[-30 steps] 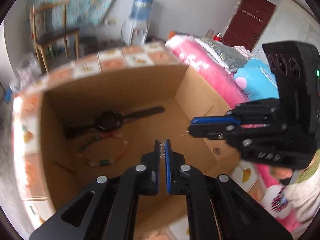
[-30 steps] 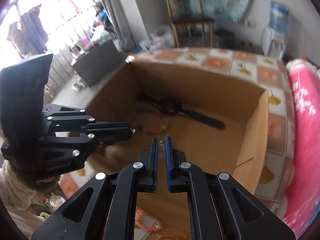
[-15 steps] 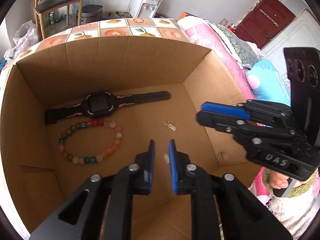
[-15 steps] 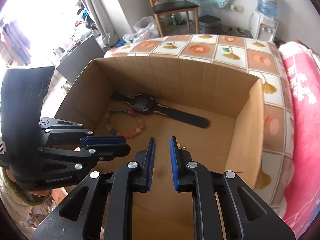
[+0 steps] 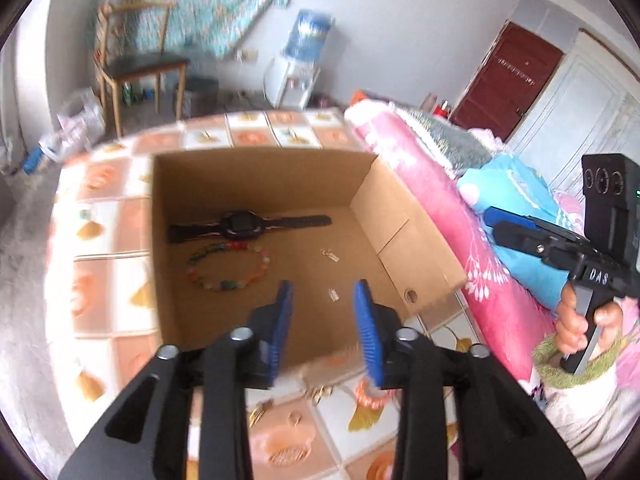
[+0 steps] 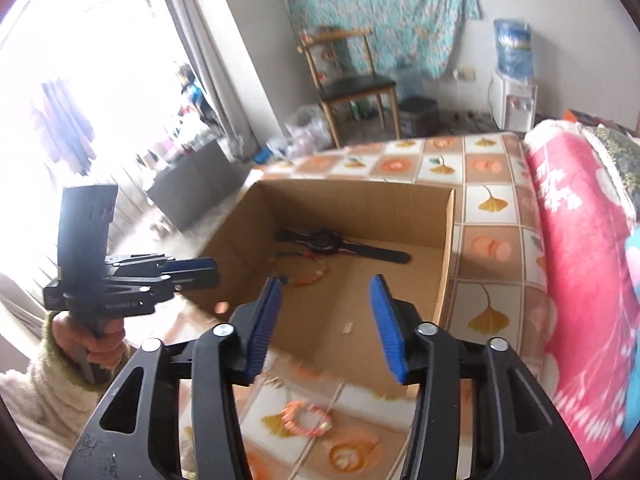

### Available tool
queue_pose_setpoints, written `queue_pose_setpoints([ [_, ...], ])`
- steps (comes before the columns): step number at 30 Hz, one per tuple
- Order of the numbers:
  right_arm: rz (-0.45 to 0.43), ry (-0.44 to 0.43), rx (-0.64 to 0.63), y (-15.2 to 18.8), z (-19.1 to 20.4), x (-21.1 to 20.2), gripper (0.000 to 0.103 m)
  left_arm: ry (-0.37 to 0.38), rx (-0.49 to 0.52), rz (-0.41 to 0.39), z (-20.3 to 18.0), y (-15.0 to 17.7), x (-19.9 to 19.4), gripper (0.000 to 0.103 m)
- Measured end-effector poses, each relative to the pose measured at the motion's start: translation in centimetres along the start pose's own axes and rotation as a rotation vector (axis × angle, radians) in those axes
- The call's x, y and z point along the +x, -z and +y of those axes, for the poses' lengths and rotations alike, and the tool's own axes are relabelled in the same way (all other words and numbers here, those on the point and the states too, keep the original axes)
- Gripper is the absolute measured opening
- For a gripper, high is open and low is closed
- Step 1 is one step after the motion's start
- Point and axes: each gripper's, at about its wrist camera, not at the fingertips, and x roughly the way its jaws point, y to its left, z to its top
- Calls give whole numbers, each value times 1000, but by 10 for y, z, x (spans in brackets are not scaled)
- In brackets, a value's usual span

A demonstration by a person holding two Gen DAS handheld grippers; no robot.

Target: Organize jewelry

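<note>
**Both tools released above the cardboard box**

The left tool [image 5: 322, 300] hung over the near edge of the cardboard box [image 5: 416, 240], its blue pads spread wide and gripping nothing. The right tool [image 6: 326, 308] was likewise released, pads well apart, above the box's near edge.

The box sat on a surface covered with a tiled-pattern cloth [image 6: 488, 200]; whether a bed or a counter lay under the cloth could not be told. On the box floor, a black watch [image 5: 244, 224] lay flat along the far wall, strap stretched out to both sides. Just in front of it, touching or nearly so, lay a multicoloured bead bracelet [image 5: 228, 266] in a loop, toward the left wall as the left wrist view showed it. Two small silvery earrings lay apart on the floor: one [image 5: 330, 255] near the middle, the other [image 5: 333, 294] closer to the near edge, seen between the left tool's pads.

Outside the box, on the cloth by its near edge, lay a pink bead bracelet [image 6: 306, 418] and a few small gold-coloured pieces [image 5: 260, 410], too blurred to identify. A pink blanket [image 5: 440, 208] ran along the right side of the cloth.
</note>
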Motion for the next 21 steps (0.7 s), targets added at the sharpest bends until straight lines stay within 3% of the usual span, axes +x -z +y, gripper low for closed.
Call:
queue_pose_setpoints([
  [4, -35, -32, 16, 28, 13, -23, 49, -15, 4, -71, 0, 34, -45, 58],
  [8, -33, -36, 32, 58, 26, -28, 49, -59, -4, -77, 0, 76, -62, 67],
  [14, 45, -36, 91, 104, 41, -3, 49, -94, -49, 25, 2, 129, -32, 72],
  [21, 156, -33, 155, 135, 52, 36, 48, -221, -20, 85, 3, 168, 16, 72],
])
